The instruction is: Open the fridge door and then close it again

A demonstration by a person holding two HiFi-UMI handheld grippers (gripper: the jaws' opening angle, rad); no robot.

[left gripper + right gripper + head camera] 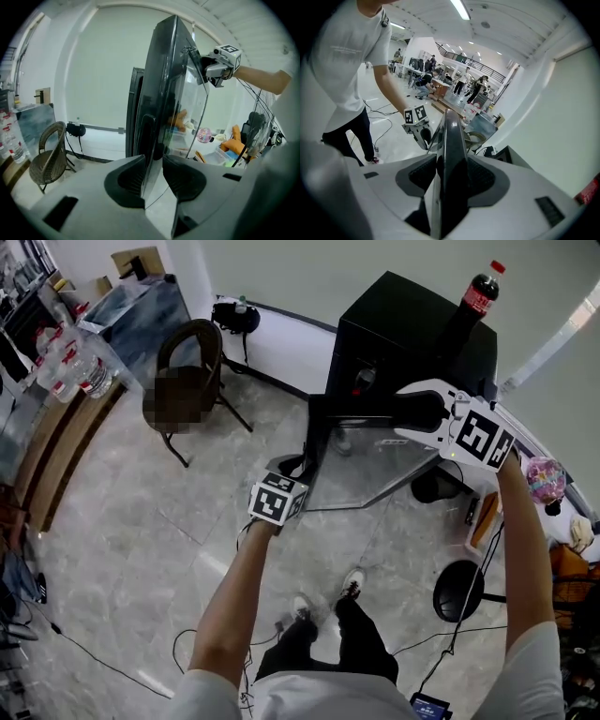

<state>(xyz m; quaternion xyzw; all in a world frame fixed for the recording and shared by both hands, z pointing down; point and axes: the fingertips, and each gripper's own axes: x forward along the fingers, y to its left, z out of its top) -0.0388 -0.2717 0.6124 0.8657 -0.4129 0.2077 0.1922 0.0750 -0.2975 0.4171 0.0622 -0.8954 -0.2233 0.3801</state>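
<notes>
**Both grippers clamped on the open fridge door**

The black fridge (412, 334) stands against the white wall, at the upper right of the head view. Its fridge door (366, 460) is swung out from the cabinet toward the person and stands over the pale tiled floor (141, 549). The door has a dark frame and a glassy, reflective panel.

A wicker chair (192, 371) stands well apart to the left of the fridge, and water bottles (70, 367) are bunched on a surface further left.

The right gripper (398, 416) is high on the door near its top corner, with the person's arm stretched out to it. In the right gripper view the door's dark edge (451, 154) fills the gap, and both pads of the right gripper (451, 176) press on it, one on each side.

The left gripper (298, 470) is lower on the same free edge. In the left gripper view the door (168, 93) runs edge-on between the pads, and the fingers of the left gripper (152, 180) are closed against it on both faces. Each gripper shows in the other's view, further along the door.

A cola bottle (478, 294) with a red cap stands upright on top of the fridge. Thin cables lie on the floor near the person's shoes (326, 594).
</notes>
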